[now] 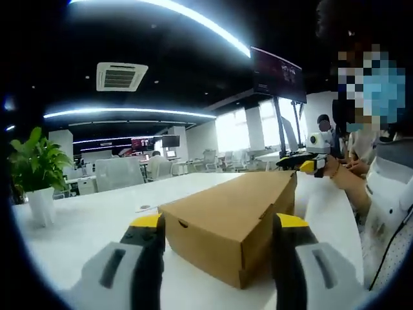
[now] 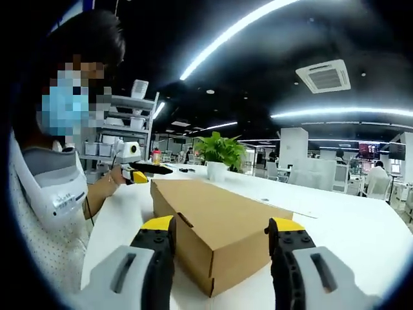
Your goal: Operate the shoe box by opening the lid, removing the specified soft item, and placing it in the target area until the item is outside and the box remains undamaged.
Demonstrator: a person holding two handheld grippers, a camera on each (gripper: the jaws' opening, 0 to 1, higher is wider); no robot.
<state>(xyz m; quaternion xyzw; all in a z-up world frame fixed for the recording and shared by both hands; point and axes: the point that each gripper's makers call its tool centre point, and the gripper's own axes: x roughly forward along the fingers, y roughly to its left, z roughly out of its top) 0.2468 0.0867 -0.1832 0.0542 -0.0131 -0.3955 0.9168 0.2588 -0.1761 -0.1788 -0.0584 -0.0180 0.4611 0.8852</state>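
Cardboard shoe box (image 1: 235, 216), lid shut, lies lengthwise between our left gripper (image 1: 219, 236) and right gripper (image 2: 221, 236); both gape, empty.

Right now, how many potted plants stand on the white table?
1. The potted plant stands near the far edge of the white table, beyond the closed shoe box. Others may be hidden.

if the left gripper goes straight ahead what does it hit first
Probably the shoe box: its closed near end sits between the open jaws of the left gripper, right ahead on the table. How near it is remains unclear.
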